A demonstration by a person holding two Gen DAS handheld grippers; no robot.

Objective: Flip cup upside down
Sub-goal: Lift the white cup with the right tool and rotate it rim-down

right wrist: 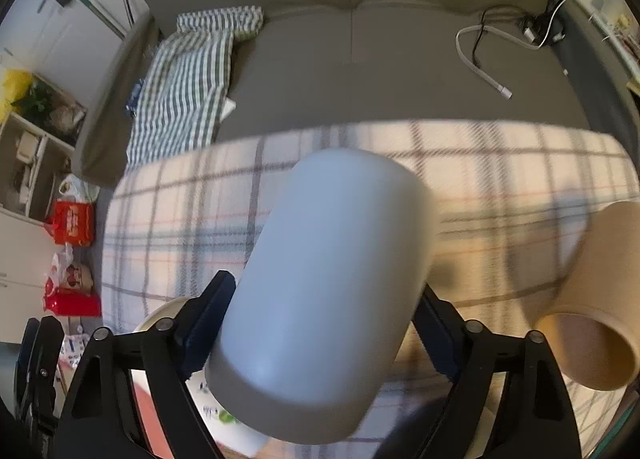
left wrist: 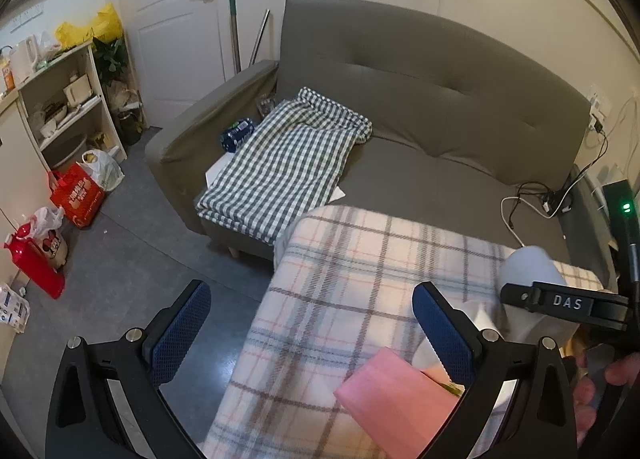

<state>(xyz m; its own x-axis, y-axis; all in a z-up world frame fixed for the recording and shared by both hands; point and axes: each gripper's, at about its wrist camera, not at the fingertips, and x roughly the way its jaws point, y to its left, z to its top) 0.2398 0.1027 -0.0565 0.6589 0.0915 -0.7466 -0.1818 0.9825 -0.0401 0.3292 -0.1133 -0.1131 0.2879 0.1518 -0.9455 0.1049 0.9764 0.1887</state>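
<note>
Right gripper [right wrist: 320,323] clamped on the pale blue-grey cup [right wrist: 320,291], cup off the cloth and tipped; left gripper [left wrist: 312,335] wide, holding nothing.

Right wrist view: cup sits between both fingers [right wrist: 208,319], pads pressing its sides, closed rounded end pointing away toward the sofa [right wrist: 360,71], flared rim end toward the camera. It hangs above the middle of the plaid-covered table [right wrist: 500,163]. A tan cup [right wrist: 600,299] lies on its side near the table's right edge, mouth facing the camera. Left wrist view: left gripper hovers over the table's near-left corner, above a pink block [left wrist: 396,399]; the held cup shows at the far-right edge. Green checked cloth [left wrist: 280,163] is draped over the sofa's left seat.
</note>
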